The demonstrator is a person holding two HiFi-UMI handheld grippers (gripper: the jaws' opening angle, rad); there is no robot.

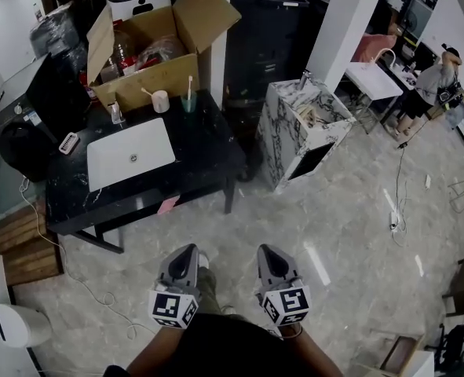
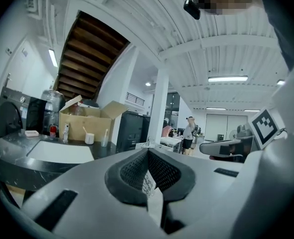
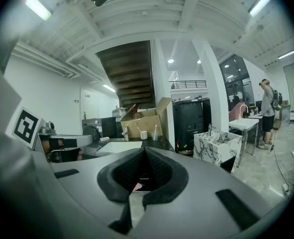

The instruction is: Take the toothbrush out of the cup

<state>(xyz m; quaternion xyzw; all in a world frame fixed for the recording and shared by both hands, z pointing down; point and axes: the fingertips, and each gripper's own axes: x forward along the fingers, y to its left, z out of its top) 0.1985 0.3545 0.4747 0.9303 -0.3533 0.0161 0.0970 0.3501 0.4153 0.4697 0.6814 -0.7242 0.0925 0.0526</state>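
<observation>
Left tool point(image 1: 188, 251) held low at 6 o'clock, jaws shut, nothing gripped; judged carried idle. Worktop point(image 1: 204, 144) well apart at 11 o'clock. White cup point(image 1: 160, 100) and clear cup point(image 1: 188, 103) set at worktop rear. Toothbrush point(image 1: 190, 83) propped in clear cup, another in white cup, ends left exposed for pinching. Right tool point(image 1: 268, 253) likewise shut, empty.

Toothbrush point(image 1: 190, 86) in cup point(image 1: 188, 103): tiny, bristles unreadable. Cardboard box point(image 1: 141, 73) contents indistinct. Person point(image 1: 232, 353) cut off by bottom edge.

The left gripper point(image 1: 187, 251) and right gripper point(image 1: 268, 253) are held side by side close to the body, jaws together.
</observation>
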